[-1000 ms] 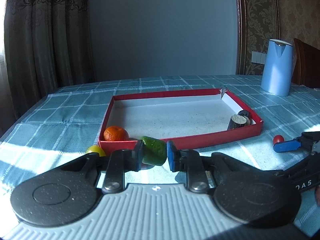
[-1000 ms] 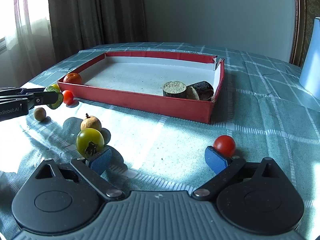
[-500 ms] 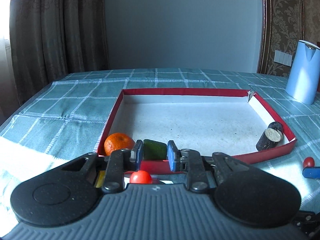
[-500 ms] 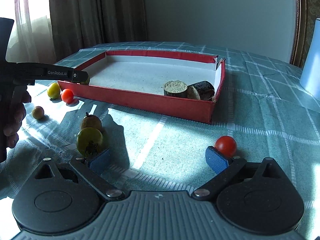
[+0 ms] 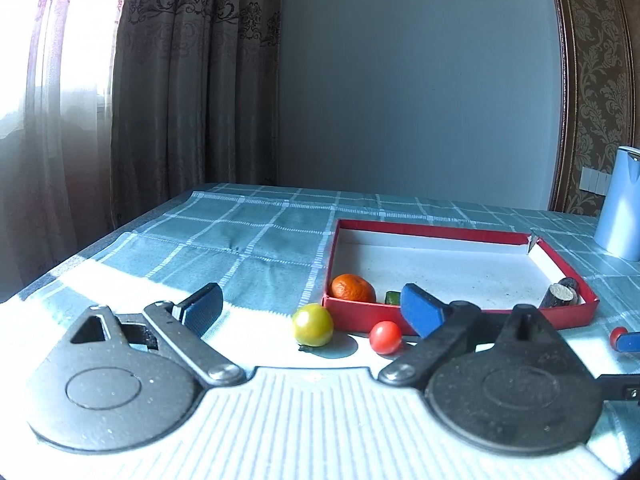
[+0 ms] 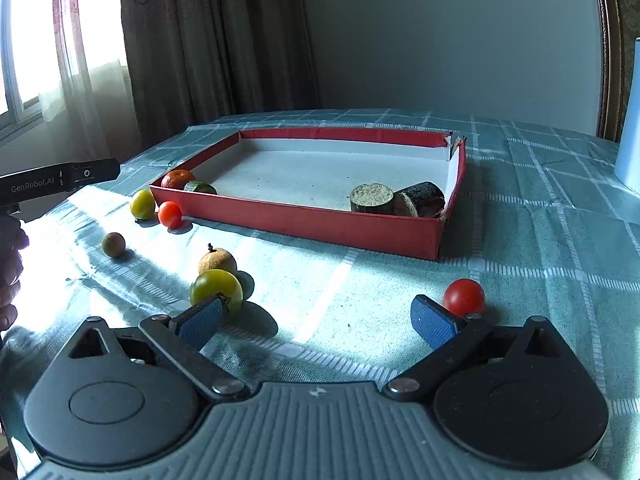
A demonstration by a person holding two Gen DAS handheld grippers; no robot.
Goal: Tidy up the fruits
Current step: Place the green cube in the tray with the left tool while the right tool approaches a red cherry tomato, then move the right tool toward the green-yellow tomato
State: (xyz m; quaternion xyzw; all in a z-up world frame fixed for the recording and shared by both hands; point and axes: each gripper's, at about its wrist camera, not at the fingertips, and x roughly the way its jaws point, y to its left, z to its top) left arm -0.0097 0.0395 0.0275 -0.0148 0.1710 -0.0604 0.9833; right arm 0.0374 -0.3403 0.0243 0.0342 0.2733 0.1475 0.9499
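The red box (image 5: 436, 232) holds an orange (image 5: 352, 288), a green cut piece (image 5: 393, 298) beside it, and dark cut pieces (image 5: 560, 296) in the far corner. My left gripper (image 5: 312, 306) hovers short of the box's near left corner, its jaws opening wide and gripping nothing. A yellow-green tomato (image 5: 313, 325) and a red cherry tomato (image 5: 385, 337) lie on the cloth ahead of it. My right gripper (image 6: 318, 318) stands open above the cloth, with a green tomato (image 6: 216, 290) by its left finger and a red tomato (image 6: 464, 297) by its right.
A brown fruit (image 6: 217, 262) and a small brown ball (image 6: 113, 244) lie on the checked cloth left of the box (image 6: 312, 228). A blue kettle (image 5: 620, 204) stands at the far right. The table edge and curtains are to the left.
The left gripper was shut on the green piece; it has let it go inside the box beside the orange, opened wide and drawn back to the left. The right gripper stayed put.
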